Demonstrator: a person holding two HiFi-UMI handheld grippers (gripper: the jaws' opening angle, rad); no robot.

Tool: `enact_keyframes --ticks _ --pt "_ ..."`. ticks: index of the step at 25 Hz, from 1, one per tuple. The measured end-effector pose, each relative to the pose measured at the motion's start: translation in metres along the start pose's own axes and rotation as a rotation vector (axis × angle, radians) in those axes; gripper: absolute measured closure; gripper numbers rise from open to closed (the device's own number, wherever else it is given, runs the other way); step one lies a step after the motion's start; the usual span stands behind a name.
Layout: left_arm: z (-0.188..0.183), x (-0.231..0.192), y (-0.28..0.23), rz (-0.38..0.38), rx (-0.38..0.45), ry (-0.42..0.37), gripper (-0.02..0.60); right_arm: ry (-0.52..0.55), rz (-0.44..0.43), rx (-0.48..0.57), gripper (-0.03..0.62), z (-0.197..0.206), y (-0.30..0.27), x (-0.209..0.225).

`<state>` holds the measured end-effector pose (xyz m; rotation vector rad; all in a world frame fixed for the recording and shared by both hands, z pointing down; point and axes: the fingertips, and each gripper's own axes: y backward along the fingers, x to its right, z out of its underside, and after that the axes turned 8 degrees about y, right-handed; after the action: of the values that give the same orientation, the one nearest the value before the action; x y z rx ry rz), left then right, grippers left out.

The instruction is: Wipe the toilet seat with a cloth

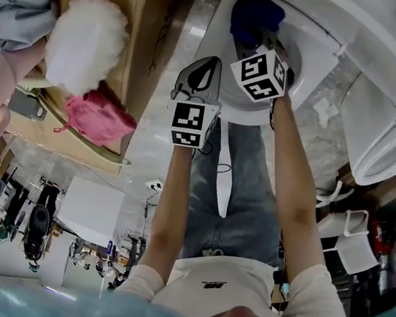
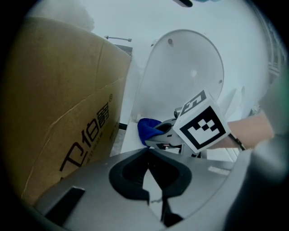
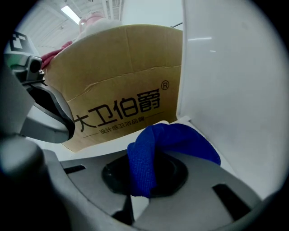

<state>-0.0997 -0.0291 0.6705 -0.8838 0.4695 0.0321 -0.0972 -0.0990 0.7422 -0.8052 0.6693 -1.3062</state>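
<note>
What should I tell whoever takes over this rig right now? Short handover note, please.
Right gripper: shut on the blue cloth, at the toilet seat beside the raised lid.
Left gripper: shut, empty, held in front of the toilet, next to the cardboard box.
Done: cloth is in the gripper and at the seat; how much has been wiped cannot be told.
Left: wipe around the seat.

Pale glossy tile floor (image 1: 334,86); a tall cardboard box (image 2: 58,113) stands left, a second white toilet (image 1: 383,151) right, strip lights (image 3: 71,13) overhead.
</note>
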Motion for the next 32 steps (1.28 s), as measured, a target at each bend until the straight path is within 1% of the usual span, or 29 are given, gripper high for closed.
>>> enact_keyframes --ticks 8,16,26,32 --pt "-0.004 0.020 -0.008 0.018 -0.002 -0.027 0.572 -0.051 0.062 -0.010 0.574 0.019 0.015 0.026" --pt "-0.003 0.043 -0.017 0.042 -0.013 -0.054 0.572 -0.110 0.102 -0.007 0.574 0.042 0.033 0.046" --pt "0.005 0.076 -0.026 0.083 -0.039 -0.091 0.572 -0.187 0.161 -0.029 0.574 0.083 0.061 0.062" --pt "0.010 0.101 -0.033 0.121 -0.056 -0.148 0.572 -0.243 0.200 -0.029 0.574 0.108 0.080 0.070"
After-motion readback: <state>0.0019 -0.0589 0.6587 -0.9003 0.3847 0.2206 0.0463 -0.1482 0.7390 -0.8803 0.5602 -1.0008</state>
